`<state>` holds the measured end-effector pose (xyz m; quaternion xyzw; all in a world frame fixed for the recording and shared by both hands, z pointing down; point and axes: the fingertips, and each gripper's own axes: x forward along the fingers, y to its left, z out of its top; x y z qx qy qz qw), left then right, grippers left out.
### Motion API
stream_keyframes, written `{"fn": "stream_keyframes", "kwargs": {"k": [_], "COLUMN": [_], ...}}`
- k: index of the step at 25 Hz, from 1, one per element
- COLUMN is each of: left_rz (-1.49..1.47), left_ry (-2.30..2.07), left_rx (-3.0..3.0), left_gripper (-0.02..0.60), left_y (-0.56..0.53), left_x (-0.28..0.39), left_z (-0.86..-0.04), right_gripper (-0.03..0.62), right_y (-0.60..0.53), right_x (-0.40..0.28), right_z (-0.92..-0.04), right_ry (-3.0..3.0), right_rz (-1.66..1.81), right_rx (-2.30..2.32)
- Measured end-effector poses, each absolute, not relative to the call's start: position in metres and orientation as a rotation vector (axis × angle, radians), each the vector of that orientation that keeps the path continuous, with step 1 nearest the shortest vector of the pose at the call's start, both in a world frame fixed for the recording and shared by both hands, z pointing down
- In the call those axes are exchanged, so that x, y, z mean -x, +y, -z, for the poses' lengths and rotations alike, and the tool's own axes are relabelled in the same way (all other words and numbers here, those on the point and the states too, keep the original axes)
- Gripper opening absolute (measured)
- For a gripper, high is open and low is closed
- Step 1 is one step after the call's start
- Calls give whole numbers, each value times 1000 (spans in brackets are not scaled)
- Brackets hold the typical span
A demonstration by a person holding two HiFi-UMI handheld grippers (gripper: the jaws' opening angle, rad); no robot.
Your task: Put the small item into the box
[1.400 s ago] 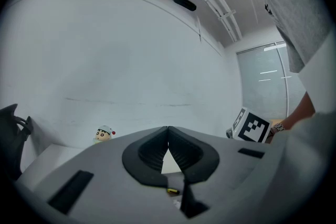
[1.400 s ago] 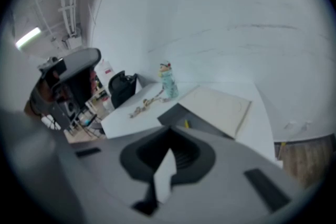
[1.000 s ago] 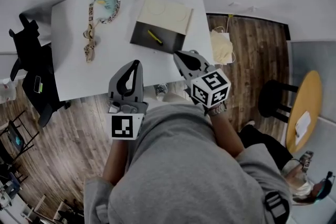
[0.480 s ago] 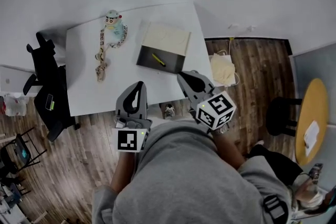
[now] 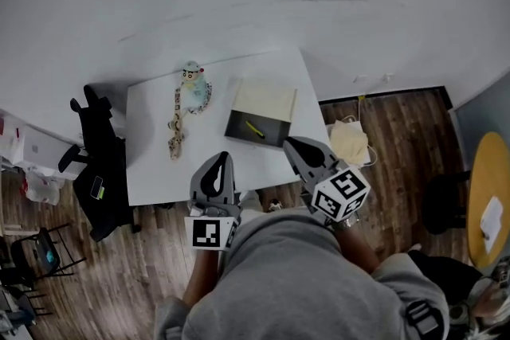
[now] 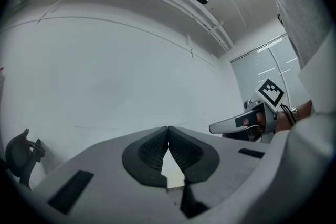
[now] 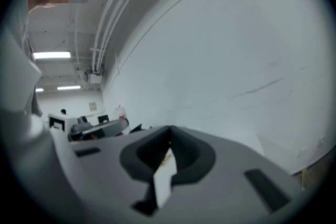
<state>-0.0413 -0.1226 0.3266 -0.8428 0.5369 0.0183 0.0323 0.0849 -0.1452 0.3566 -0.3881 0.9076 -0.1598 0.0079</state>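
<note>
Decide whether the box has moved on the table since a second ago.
No. The box still sits near the table's right-hand edge, level with the toy. Only the head camera's framing has shifted.

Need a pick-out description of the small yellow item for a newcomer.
On the white table, the right half holds an open box, cream lid behind a dark tray. The small yellow item lies slanted in that tray: thin and bright, unlike the toy figure to the left.
</note>
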Motion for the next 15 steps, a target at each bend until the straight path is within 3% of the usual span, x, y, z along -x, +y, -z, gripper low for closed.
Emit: {"fn": "stream_keyframes", "kwargs": {"k": [15], "left_rz": [-56], "left_ry": [1633], "left_rx": [2540], "left_gripper": [32], "left_y": [-116], "left_x": [35], "left_z": [-293], "right_gripper": [32], "right_y": [-134], "right_x": [-85], "right_z": [-305], "right_ry": [2824], "right_rz": [285], "right_rx": [1146]}}
